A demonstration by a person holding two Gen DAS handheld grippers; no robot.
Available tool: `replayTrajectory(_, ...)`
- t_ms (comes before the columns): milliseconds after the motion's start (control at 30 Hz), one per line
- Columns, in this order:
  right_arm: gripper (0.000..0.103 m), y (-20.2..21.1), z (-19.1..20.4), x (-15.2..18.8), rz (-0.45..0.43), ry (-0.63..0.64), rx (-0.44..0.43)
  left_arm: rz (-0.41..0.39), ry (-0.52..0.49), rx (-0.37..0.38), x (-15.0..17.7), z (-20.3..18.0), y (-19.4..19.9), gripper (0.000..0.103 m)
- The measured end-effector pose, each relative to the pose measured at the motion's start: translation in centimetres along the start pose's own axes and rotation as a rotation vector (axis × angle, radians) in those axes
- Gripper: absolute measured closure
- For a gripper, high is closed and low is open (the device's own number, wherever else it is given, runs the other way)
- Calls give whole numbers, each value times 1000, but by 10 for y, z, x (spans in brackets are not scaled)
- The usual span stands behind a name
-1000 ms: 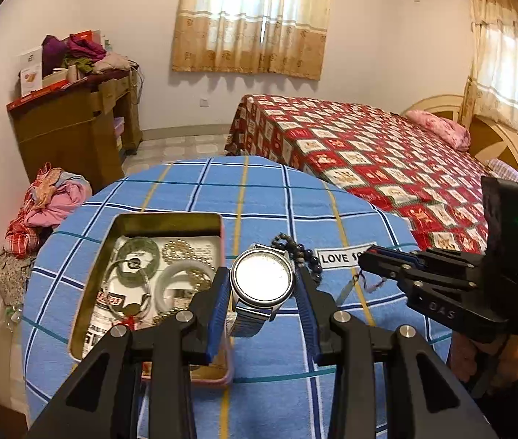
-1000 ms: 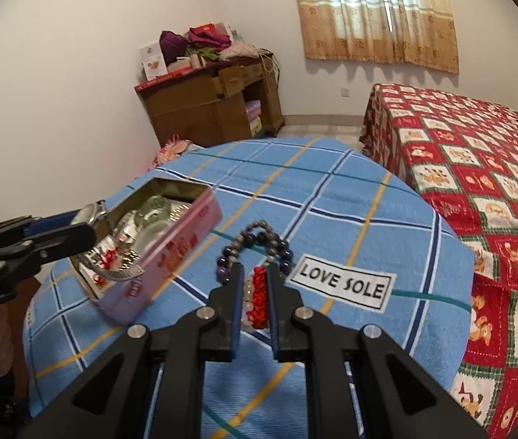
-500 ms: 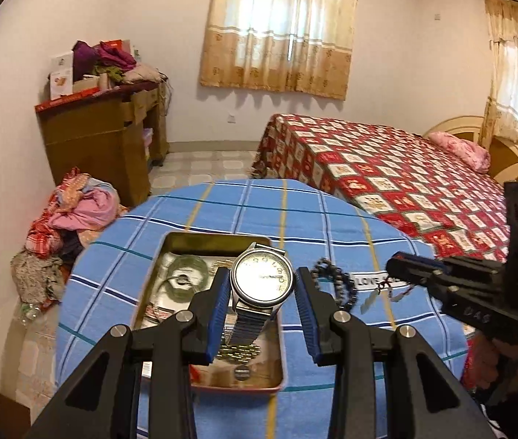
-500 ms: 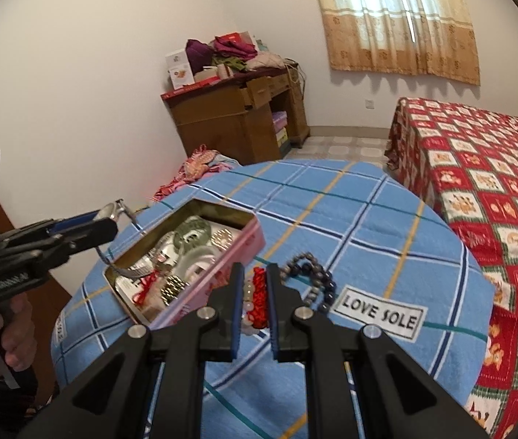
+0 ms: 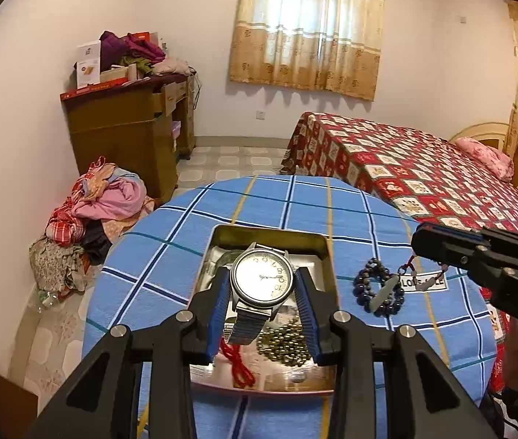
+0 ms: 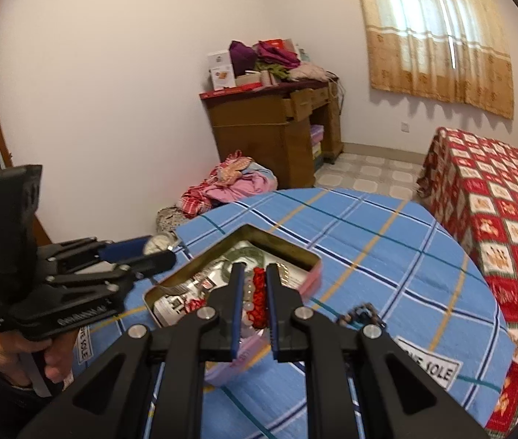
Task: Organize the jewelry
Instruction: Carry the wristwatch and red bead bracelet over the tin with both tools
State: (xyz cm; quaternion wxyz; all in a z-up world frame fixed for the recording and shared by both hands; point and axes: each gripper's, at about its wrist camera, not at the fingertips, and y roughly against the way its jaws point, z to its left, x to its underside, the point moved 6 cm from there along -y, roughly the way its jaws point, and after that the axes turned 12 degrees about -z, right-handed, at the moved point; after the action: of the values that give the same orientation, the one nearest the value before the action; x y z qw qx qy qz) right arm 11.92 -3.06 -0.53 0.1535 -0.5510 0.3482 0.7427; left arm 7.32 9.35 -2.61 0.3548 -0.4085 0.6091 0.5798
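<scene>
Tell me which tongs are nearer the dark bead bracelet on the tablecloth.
Right. The right tongs hang just above and beside the dark bead bracelet; the left tongs hold the watch over the tin.

Round table (image 5: 193, 241) under a blue plaid cloth (image 6: 386, 256) with yellow and dark stripes, white "LOVE SOLE" label (image 6: 427, 367) sewn on. At the centre in the left wrist view, an open rectangular tin (image 5: 326, 256), pink outside, resting flat on the cloth, holding gold beads (image 5: 284, 340) at 6 o'clock and a red cord (image 5: 238, 364) at 7 o'clock. At 3 o'clock from the tin, just beside it, a dark bead bracelet (image 5: 363, 289) lying on the cloth, touching the label's edge.
</scene>
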Motion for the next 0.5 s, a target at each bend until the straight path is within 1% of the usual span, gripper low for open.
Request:
replayTrajectory(100,89,-7,10,-2,4,14,-21,2,0,-22,2,7,-3,66)
replayTrajectory(267,89,-17,25,0,17,42,-46,14,13,-35,5,16,-9,66)
replayTrajectory(500,89,-27,34,6,33,52,-57,24,20,-49,9,24,-14,66)
